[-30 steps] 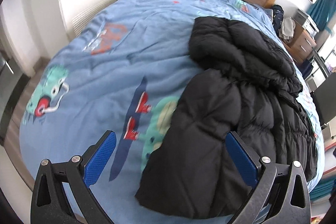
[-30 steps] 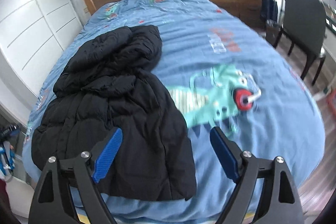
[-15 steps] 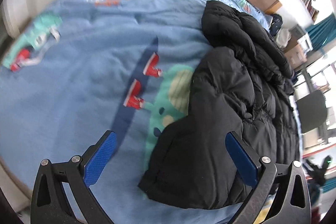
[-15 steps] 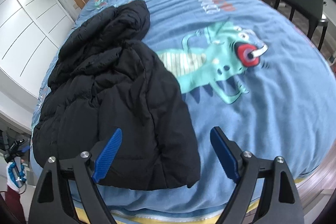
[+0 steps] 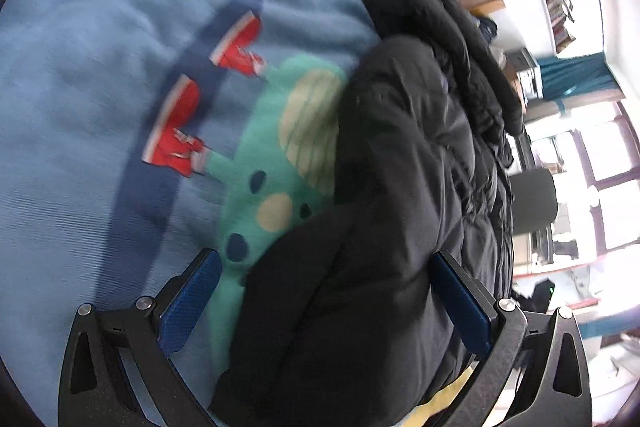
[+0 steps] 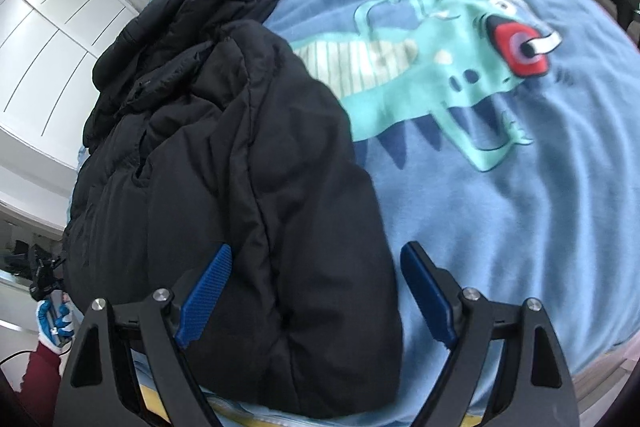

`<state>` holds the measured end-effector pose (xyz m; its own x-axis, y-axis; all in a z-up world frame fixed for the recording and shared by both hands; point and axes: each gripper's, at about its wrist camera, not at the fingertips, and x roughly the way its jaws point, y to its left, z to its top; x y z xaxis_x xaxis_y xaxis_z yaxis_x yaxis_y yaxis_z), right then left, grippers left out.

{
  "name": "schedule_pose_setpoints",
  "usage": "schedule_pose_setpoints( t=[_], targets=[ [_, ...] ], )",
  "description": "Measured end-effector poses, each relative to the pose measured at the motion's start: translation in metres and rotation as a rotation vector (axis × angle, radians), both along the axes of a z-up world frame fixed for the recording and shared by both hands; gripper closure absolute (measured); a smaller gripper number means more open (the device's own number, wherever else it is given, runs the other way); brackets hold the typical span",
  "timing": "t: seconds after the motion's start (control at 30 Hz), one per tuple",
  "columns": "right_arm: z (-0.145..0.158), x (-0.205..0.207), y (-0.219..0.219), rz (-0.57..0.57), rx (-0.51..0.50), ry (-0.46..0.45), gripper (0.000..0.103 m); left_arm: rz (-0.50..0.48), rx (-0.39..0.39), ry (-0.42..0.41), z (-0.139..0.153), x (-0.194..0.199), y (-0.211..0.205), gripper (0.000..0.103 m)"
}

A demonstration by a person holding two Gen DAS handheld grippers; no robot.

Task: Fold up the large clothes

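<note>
Jacket (image 6: 240,167) hem seemingly between open jaws

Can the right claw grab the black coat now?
Probably yes. The right claw is open, the coat hem lies between its pads, and nothing sits in the way on the blue blanket.

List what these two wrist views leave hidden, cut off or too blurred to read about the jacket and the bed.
- Black jacket: near hem in right wrist view is cut off by the right gripper frame and bottom edge.
- Its sleeves: folded bulk hides them in both views.
- Blue duvet: print smeared by blur in left wrist view.
- Left gripper: pad contact with jacket unclear.
</note>
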<state>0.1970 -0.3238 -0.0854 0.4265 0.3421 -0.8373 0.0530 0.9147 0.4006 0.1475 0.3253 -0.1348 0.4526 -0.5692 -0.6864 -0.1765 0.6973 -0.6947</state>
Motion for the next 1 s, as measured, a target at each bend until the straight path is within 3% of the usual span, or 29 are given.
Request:
schedule_pose_setpoints(
  t=[0.43, 0.63, 0.87, 0.93, 1.0],
  targets=[
    [-0.031, 0.014, 0.009, 0.061, 0.132, 0.056, 0.016, -0.103, -0.012, 0.008, -0.001, -0.006, -0.036, 0.001],
    [-0.029, 0.011, 0.014, 0.082, 0.147, 0.053, 0.017, -0.126, -0.009, 0.006, 0.002, -0.011, -0.048, 0.004],
    [-0.031, 0.002, 0.019, 0.089, 0.208, 0.052, 0.038, -0.104, -0.016, 0.009, 0.002, -0.011, -0.056, 0.012],
    [-0.031, 0.0, 0.022, 0.087, 0.225, 0.053, 0.04, -0.093, -0.028, 0.01, 0.002, -0.009, -0.057, 0.017],
    [-0.031, -0.003, 0.025, 0.095, 0.234, 0.053, 0.044, -0.081, -0.043, 0.008, 0.002, -0.007, -0.061, 0.031]
  ],
)
